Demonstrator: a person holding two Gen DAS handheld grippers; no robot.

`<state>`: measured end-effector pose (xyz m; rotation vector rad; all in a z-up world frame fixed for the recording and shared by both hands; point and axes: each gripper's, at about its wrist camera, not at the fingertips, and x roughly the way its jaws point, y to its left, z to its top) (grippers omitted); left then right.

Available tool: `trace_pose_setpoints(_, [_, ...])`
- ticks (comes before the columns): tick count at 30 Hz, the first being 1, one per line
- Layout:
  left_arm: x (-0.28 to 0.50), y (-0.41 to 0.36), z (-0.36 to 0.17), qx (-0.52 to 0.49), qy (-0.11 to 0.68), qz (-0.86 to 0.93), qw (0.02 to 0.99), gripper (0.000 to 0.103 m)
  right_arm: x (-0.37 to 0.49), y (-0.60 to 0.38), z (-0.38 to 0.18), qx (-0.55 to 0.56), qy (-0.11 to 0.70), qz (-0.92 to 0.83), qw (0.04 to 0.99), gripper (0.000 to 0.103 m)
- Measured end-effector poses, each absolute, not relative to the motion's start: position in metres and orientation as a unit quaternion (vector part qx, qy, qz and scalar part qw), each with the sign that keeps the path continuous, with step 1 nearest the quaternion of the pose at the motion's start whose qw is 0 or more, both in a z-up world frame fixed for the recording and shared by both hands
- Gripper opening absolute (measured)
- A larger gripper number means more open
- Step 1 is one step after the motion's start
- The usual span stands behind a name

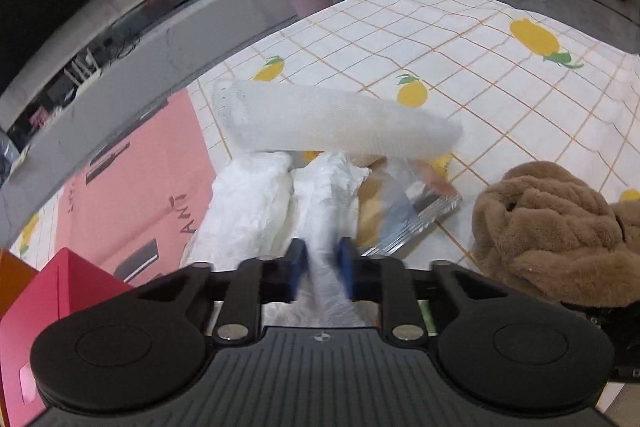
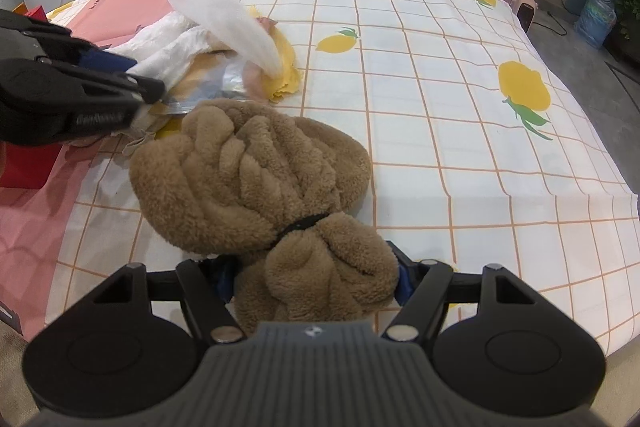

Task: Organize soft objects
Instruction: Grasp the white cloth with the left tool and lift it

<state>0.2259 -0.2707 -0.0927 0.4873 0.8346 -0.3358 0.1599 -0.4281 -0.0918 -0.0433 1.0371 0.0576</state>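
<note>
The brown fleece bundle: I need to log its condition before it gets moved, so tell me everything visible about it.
The brown fleece bundle is thick tan plush, deeply folded and bunched, cinched by a black band into a large rounded body and a smaller tail. It lies on the lemon-print checked cloth. The right claw stands wide around the tail, blue pads against its sides. Its far edge lies beside a silver foil packet.

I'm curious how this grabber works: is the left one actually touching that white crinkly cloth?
Touching. In the left wrist view the left gripper has its blue fingers pinched on a fold of the white cloth.
</note>
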Motion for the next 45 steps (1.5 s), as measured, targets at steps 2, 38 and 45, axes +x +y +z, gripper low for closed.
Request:
trace_pose_setpoints(2, [0.228, -0.268, -0.086, 0.239, 0.402, -0.156, 0.870, 0.009, 0.160, -0.428, -0.092, -0.021, 0.495, 0.028, 0.868, 0.069])
trace_pose_setpoints(38, [0.343, -0.227, -0.073, 0.214, 0.564, -0.118, 0.789, 0.016, 0.159, -0.427, -0.091, -0.024, 0.493, 0.034, 0.869, 0.067])
trace_pose_setpoints(45, [0.328, -0.211, -0.031, 0.174, 0.539, -0.129, 0.814, 0.015, 0.153, -0.413, -0.082, -0.051, 0.493, 0.018, 0.868, 0.051])
